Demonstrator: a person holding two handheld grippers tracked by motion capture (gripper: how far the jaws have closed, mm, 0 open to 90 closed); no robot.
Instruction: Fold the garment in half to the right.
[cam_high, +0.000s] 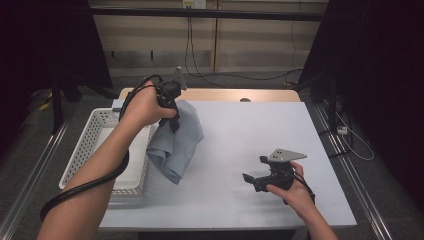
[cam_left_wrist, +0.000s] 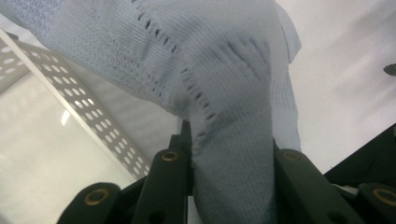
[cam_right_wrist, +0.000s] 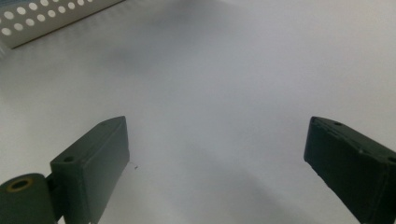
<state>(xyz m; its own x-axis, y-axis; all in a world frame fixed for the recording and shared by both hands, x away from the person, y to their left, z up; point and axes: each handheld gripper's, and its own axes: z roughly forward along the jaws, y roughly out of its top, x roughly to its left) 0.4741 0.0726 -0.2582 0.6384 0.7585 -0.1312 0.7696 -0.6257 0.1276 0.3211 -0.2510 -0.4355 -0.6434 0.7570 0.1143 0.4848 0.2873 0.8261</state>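
A pale blue knitted cloth (cam_high: 176, 140) hangs from my left gripper (cam_high: 172, 117), lifted over the table's left side beside the basket. In the left gripper view the two black jaws pinch a fold of the cloth (cam_left_wrist: 233, 140), which drapes upward and hides the fingertips. My right gripper (cam_high: 252, 178) rests low near the table's front right, held by a hand, jaws spread wide. In the right gripper view its fingertips (cam_right_wrist: 93, 158) stand far apart with bare white table between them.
A white perforated basket (cam_high: 97, 130) sits at the table's left edge; its wall (cam_left_wrist: 88, 107) runs just under the hanging cloth. The white tabletop (cam_high: 250, 135) spreads to the right. Cables hang behind the table's far edge.
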